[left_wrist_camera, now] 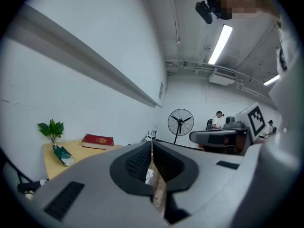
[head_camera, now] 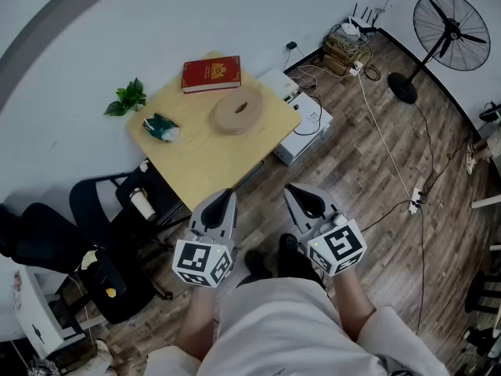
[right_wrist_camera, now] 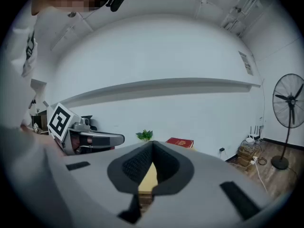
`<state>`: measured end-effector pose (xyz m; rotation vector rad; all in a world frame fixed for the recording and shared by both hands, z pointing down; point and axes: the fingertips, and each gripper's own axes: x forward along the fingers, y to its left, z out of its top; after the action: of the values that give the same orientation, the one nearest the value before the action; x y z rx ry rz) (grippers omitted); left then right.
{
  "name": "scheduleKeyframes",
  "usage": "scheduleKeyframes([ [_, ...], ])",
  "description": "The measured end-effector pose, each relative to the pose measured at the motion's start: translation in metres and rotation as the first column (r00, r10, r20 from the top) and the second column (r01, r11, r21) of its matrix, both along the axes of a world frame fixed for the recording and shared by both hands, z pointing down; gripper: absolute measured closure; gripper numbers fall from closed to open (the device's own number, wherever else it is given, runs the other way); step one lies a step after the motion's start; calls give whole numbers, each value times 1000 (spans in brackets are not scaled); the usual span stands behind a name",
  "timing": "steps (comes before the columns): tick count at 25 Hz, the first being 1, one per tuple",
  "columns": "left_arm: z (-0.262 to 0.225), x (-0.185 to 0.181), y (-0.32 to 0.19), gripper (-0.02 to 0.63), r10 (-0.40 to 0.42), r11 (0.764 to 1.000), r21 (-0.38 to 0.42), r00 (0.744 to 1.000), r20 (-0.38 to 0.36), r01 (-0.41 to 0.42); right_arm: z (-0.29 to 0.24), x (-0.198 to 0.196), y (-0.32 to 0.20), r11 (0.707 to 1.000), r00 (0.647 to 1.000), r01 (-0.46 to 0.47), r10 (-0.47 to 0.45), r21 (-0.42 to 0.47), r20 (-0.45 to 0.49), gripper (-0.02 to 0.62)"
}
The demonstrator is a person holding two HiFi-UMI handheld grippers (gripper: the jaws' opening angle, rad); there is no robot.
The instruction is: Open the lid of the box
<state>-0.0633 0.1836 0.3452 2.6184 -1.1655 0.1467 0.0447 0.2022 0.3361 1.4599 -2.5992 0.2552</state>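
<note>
The left gripper (head_camera: 228,196) and the right gripper (head_camera: 292,191) are held side by side over the wooden floor (head_camera: 368,171), just short of the near edge of the yellow table (head_camera: 196,159). Each gripper has its jaws pressed together with nothing between them. The round wooden box (head_camera: 239,110) rests near the table's centre, well apart from both grippers, with a red book (head_camera: 211,74) behind it and a green pouch (head_camera: 161,127) to its left.

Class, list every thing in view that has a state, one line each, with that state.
Box: lid on, shut.
Book: closed, lying flat.
Fan: upright, blades look still.
Left gripper: shut, empty.
Right gripper: shut, empty.
</note>
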Motion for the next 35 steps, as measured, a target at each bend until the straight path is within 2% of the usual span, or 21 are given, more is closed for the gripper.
scheduleKeyframes([
  [10, -2, -9, 16, 592, 22, 1000, 0, 1000, 2, -22, -7, -14, 16, 1000, 1000, -23, 23, 8, -17, 597],
  [15, 0, -13, 28, 592, 39, 999, -1, 999, 1, -39, -8, -19, 25, 998, 997, -51, 50, 22, 52, 597],
  [22, 7, -15, 39, 592, 49, 999, -14, 999, 1, -49, 3, -26, 38, 999, 998, -53, 53, -11, 19, 597],
  [28, 10, -17, 34, 591, 31, 999, -20, 1000, -2, -31, 4, -27, 32, 999, 998, -36, 36, -5, 41, 597],
  [35, 5, -13, 11, 592, -8, 1000, -12, 1000, 4, 8, 2, -22, 1, 1000, 999, 2, -2, 1, 45, 596],
])
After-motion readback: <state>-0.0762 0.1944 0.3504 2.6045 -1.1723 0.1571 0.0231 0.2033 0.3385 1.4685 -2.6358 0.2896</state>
